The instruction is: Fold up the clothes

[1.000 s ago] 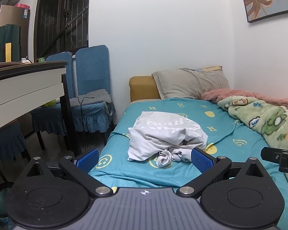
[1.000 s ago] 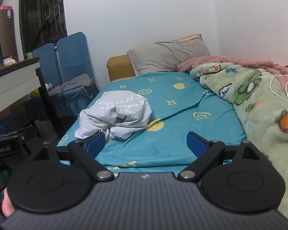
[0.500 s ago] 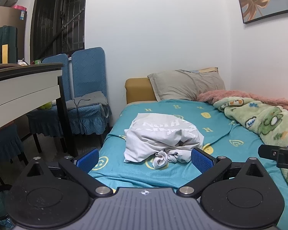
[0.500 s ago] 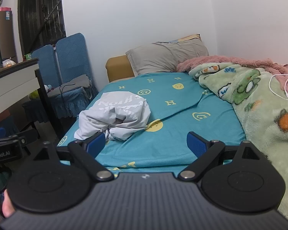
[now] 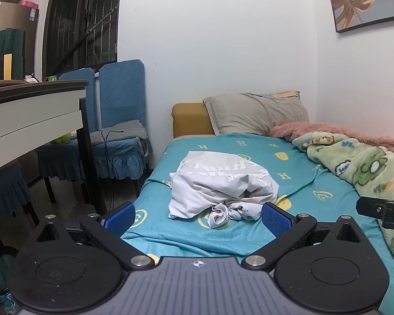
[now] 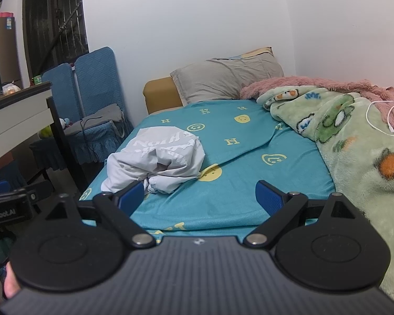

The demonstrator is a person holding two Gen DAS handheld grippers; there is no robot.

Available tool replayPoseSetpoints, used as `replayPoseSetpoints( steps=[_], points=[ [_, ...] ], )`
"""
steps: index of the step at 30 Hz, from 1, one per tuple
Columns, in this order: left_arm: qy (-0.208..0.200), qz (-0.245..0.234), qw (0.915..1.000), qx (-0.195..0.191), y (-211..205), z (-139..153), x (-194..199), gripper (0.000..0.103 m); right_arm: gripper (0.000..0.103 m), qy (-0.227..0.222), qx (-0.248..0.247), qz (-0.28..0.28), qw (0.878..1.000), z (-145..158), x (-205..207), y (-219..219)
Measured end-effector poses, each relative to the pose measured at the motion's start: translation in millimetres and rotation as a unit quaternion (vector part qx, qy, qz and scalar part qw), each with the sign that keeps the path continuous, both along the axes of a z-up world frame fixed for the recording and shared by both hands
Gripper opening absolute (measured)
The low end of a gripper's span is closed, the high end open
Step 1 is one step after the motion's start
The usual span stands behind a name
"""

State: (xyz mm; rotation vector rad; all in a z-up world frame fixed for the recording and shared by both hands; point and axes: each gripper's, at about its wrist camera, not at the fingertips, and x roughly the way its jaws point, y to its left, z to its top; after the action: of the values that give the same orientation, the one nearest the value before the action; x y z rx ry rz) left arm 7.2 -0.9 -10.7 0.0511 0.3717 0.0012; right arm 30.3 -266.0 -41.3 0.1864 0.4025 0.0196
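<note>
A crumpled light grey garment with white lettering [image 5: 220,186] lies in a heap on the teal bed sheet [image 5: 296,199], near the bed's left side. It also shows in the right wrist view [image 6: 160,162]. My left gripper [image 5: 197,219] is open and empty, held before the bed's near edge, short of the garment. My right gripper [image 6: 201,198] is open and empty, to the right of the garment and apart from it. The right gripper's body shows at the right edge of the left wrist view [image 5: 380,208].
A green cartoon blanket [image 6: 354,141] and pink blanket [image 6: 315,84] cover the bed's right side, with a white cable [image 6: 380,115] on top. A grey pillow [image 5: 254,114] lies at the head. Blue chairs [image 5: 118,120] and a desk [image 5: 34,110] stand left of the bed.
Both grippers have shifted slightly, so the garment sits a little differently in each view. Both stay open and empty. The garment has not moved.
</note>
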Motion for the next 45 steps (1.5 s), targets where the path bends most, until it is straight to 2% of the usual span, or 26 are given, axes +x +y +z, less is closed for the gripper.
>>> replayPoseSetpoints(
  steps=[4,6,12,15,18,22,24,26,28,29,30,33,36,40,45],
  points=[
    [0.016,-0.002,0.9998,0.012,-2,-6,13,0.103,0.093,0.001,0.01,-0.006,1.0,3,0,-3],
    [0.047,0.0,0.9986,0.024,-6,-12,34,0.103,0.093,-0.004,0.013,-0.006,1.0,5,0,-3],
    [0.148,-0.005,0.9884,0.034,-7,-46,126,0.103,0.093,-0.004,0.024,-0.002,1.0,3,10,1],
    [0.174,-0.004,0.9843,0.027,-3,-68,176,0.1,0.093,0.003,0.033,-0.006,0.999,-3,18,0],
    [0.184,0.008,0.9827,0.022,-1,-90,221,0.096,0.093,0.012,0.042,-0.015,0.999,-12,30,-5],
    [0.187,0.023,0.9818,0.022,4,-116,271,0.081,0.093,0.031,0.056,-0.041,0.997,-29,59,-19],
    [0.188,0.026,0.9817,0.01,13,-128,289,0.075,0.093,0.04,0.064,-0.06,0.995,-39,71,-25],
    [0.193,0.02,0.9808,-0.014,24,-137,304,0.059,0.093,0.045,0.071,-0.068,0.994,-50,81,-31],
    [0.19,0.009,0.981,-0.04,33,-138,310,0.03,0.093,0.052,0.069,-0.066,0.994,-58,89,-33],
    [0.181,0.005,0.9826,-0.042,34,-134,309,0.023,0.093,0.054,0.07,-0.065,0.994,-60,92,-33],
    [0.171,0.0,0.9842,-0.044,35,-129,306,0.01,0.093,0.055,0.071,-0.064,0.994,-63,94,-34],
    [0.12,-0.026,0.9918,-0.037,30,-97,283,0.008,0.093,0.059,0.073,-0.061,0.994,-70,102,-35],
    [0.068,-0.069,0.9951,-0.018,21,-55,247,0.007,0.093,0.048,0.07,-0.054,0.995,-67,99,-32],
    [0.012,-0.117,0.9929,-0.018,9,-2,189,0.006,0.093,0.028,0.063,-0.056,0.996,-57,84,-30],
    [-0.033,-0.167,0.9852,-0.025,-8,46,118,0.006,0.093,0.005,0.056,-0.068,0.996,-43,63,-30]
  ],
)
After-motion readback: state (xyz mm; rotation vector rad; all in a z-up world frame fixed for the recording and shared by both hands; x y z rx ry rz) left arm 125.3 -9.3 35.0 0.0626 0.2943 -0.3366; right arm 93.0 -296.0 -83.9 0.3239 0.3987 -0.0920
